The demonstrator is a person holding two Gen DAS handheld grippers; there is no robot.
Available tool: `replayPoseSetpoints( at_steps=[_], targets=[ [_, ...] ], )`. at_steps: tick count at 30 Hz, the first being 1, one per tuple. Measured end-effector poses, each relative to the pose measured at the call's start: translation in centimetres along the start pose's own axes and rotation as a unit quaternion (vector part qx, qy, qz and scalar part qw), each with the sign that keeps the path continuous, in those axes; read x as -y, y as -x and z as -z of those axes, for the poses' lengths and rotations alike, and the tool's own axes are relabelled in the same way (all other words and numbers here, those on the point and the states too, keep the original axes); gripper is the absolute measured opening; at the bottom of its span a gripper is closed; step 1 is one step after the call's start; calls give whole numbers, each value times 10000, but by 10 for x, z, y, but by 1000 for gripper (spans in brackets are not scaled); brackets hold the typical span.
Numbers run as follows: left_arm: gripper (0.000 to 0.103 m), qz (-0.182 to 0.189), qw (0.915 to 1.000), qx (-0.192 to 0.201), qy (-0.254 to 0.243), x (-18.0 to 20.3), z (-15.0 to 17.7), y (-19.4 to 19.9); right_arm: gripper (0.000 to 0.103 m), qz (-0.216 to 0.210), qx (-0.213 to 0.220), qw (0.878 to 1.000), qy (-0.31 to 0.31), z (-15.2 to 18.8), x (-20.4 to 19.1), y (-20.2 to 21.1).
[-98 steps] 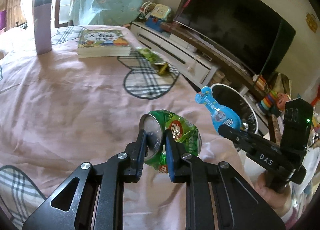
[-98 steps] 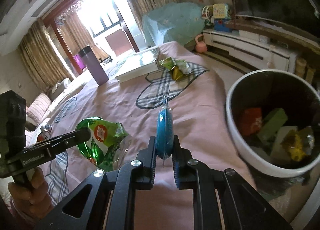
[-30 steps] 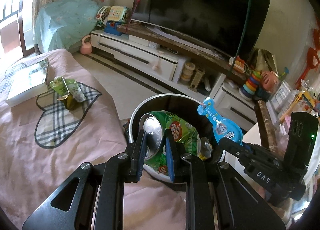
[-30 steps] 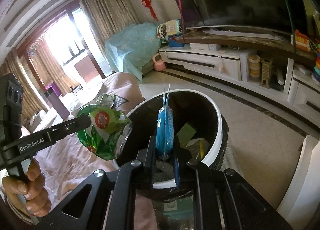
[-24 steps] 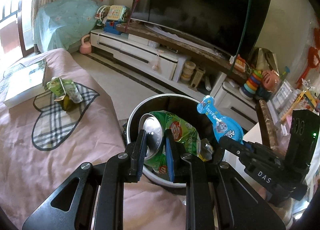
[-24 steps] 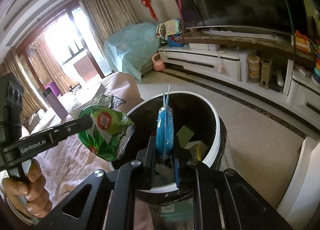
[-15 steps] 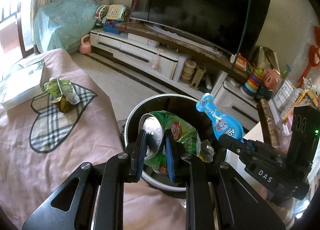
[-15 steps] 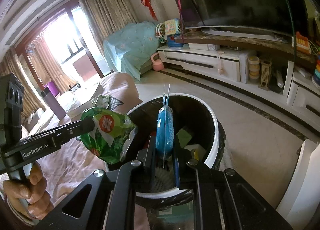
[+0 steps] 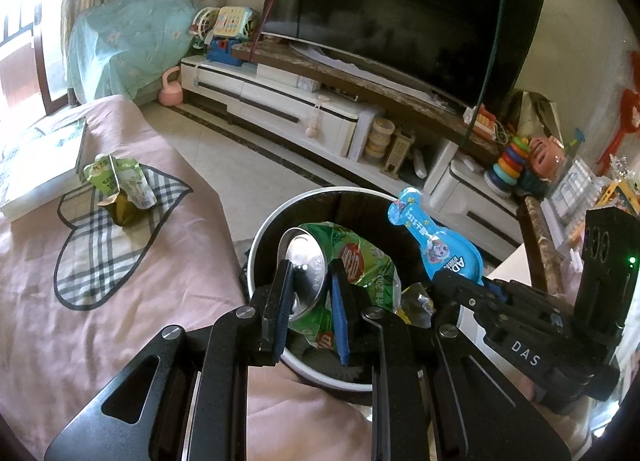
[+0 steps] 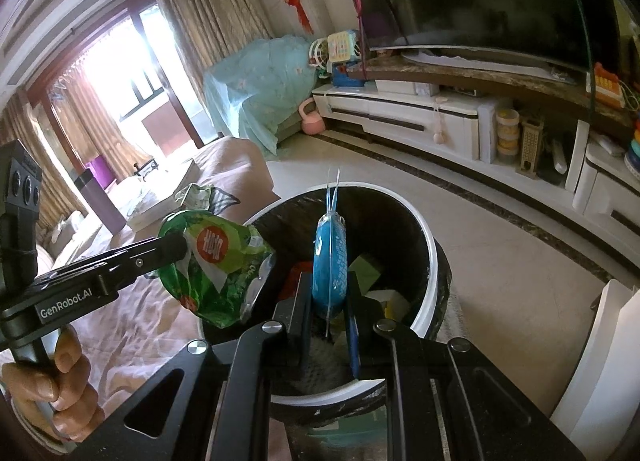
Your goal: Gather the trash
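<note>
My left gripper (image 9: 308, 281) is shut on a crushed green can (image 9: 360, 265), held over the round white-rimmed trash bin (image 9: 260, 241). My right gripper (image 10: 328, 297) is shut on a blue bone-shaped wrapper (image 10: 330, 257), also over the bin (image 10: 428, 261). In the right wrist view the green can (image 10: 216, 261) hangs at the bin's left rim in the left gripper (image 10: 176, 249). In the left wrist view the blue wrapper (image 9: 432, 237) sticks up from the right gripper (image 9: 452, 281). Several bits of trash lie inside the bin. A green crumpled carton (image 9: 120, 185) lies on the pink bed.
The pink bed (image 9: 100, 301) with a checked heart patch is at the left, a book (image 9: 36, 165) on it. A white TV cabinet (image 9: 304, 117) with a large TV (image 9: 400, 21) stands behind the bin. Toys (image 9: 520, 165) crowd the right.
Both grippers have carried their trash from above the bed to over the bin. In the last second they have edged slightly further over its opening, both still shut.
</note>
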State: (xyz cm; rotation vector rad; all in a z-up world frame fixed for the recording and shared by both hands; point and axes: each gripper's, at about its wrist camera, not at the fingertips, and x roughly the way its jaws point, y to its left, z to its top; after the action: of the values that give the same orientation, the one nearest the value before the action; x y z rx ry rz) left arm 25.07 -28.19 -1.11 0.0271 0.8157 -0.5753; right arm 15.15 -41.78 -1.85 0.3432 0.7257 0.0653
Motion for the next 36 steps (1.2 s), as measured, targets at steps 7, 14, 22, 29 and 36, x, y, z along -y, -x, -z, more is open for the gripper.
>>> replayPoseSetpoints(
  at_steps=[7, 14, 22, 29, 36],
  targets=[
    [17, 5, 10000, -53, 13, -4, 0, -8, 14, 45, -103, 9999, 26, -2, -1, -7],
    [17, 0, 9999, -126, -13, -2, 1, -15, 14, 81, -189, 9998, 39, -2, -1, -13],
    [17, -26, 9998, -137, -116, 3, -3, -19, 14, 152, -220, 9996, 69, -8, -1, -18],
    [57, -135, 9999, 14, 102, -11, 1, -2, 52, 104, -145, 9998, -1, -8, -1, -11],
    [79, -200, 9990, 352, 197, -22, 22, 43, 87, -55, 306, 9994, -179, 5, -14, 24]
  ],
)
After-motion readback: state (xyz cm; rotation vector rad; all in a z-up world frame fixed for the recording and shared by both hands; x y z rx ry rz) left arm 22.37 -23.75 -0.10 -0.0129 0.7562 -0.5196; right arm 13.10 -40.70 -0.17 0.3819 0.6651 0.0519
